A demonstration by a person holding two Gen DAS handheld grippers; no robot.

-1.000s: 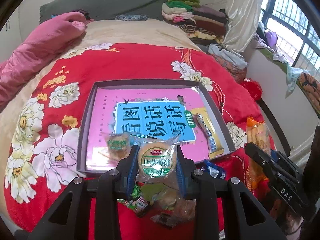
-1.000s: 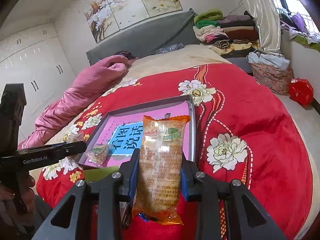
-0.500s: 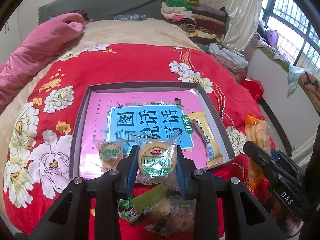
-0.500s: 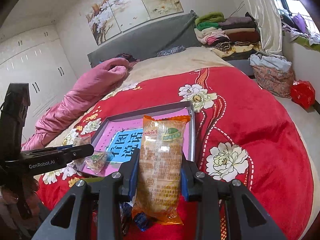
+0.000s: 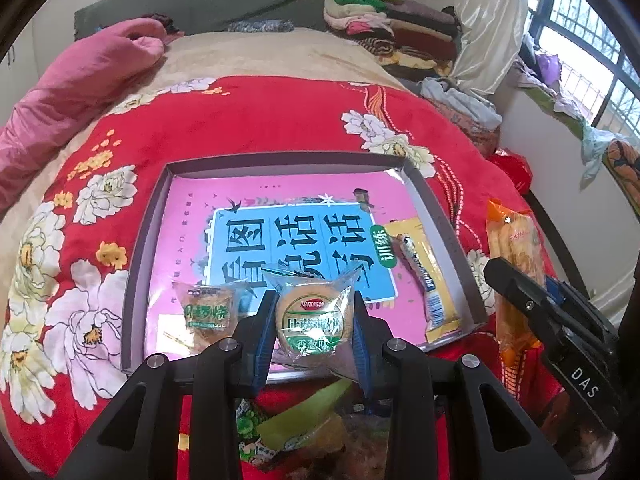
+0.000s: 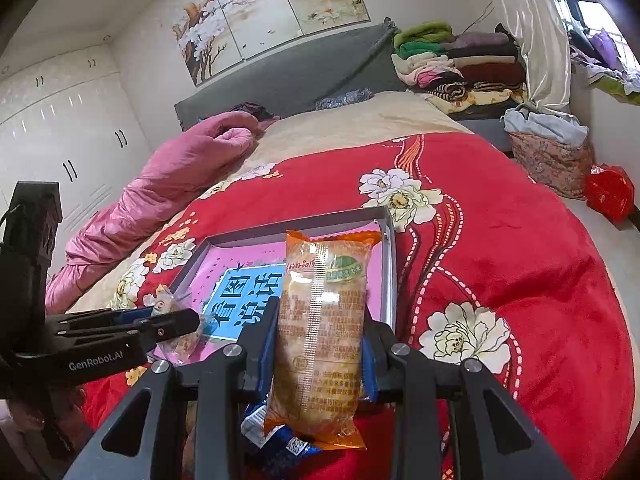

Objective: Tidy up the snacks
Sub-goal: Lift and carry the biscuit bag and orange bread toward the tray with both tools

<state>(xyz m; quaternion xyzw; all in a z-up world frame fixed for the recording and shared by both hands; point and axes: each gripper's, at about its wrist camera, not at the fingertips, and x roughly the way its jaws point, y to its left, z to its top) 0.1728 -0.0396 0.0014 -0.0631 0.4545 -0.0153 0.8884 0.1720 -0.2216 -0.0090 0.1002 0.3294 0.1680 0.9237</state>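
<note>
The right gripper [image 6: 320, 344] clamps a long orange snack packet [image 6: 320, 332] upright above the grey tray [image 6: 390, 248] on the red floral blanket [image 6: 520, 280]; the left gripper [image 6: 176, 326] holds a clear-wrapped snack [image 6: 182, 344] at the tray's near edge.

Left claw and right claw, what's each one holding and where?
Left claw: round biscuit packet, by its sides. Right claw: long orange snack pack, around its middle.
</note>
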